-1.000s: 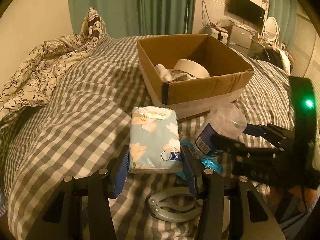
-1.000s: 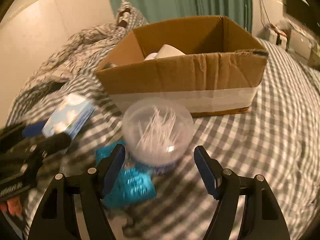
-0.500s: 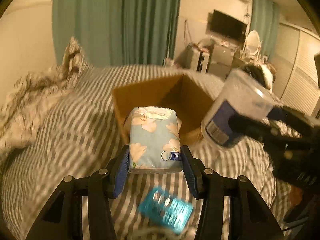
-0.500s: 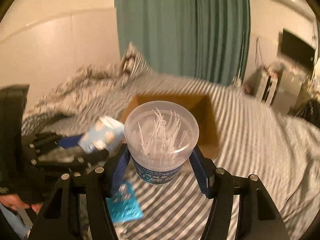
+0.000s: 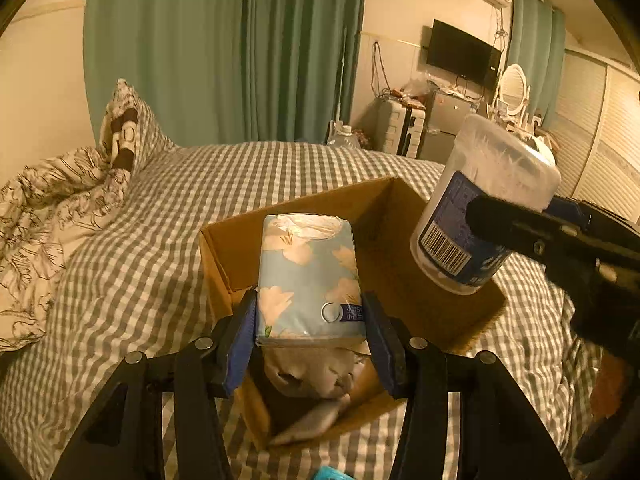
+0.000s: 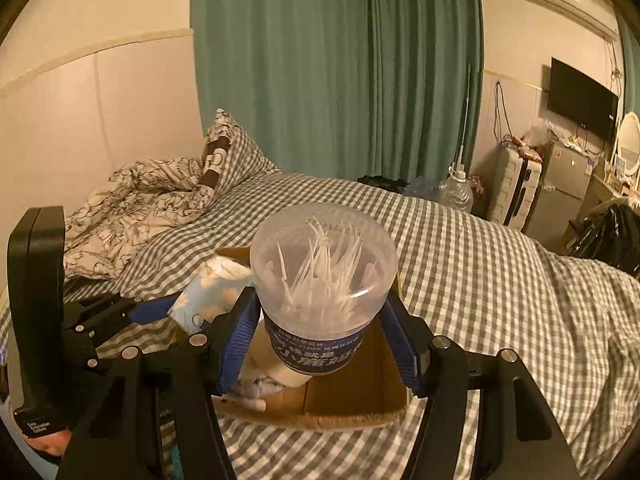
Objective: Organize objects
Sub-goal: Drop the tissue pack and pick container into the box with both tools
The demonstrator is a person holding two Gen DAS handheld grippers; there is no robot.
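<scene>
My left gripper [image 5: 310, 336] is shut on a light-blue flowered tissue pack [image 5: 310, 276] and holds it in the air over the open cardboard box [image 5: 224, 252] on the bed. My right gripper [image 6: 322, 336] is shut on a clear tub of cotton swabs [image 6: 324, 276] with a blue label, held above the same box [image 6: 352, 392]. The tub [image 5: 480, 208] and right gripper also show at the right of the left wrist view. The tissue pack [image 6: 212, 296] shows at the left of the right wrist view. White items lie inside the box.
The box sits on a grey checked bedspread [image 5: 120, 280]. A flowered duvet [image 5: 44, 216] is bunched at the left. A teal packet [image 5: 332, 474] lies on the bed below my left gripper. Green curtains, a TV and furniture stand beyond the bed.
Both grippers have lifted their objects off the bed and carried them forward until they hang over the box. The right gripper closed on the tub before lifting.
</scene>
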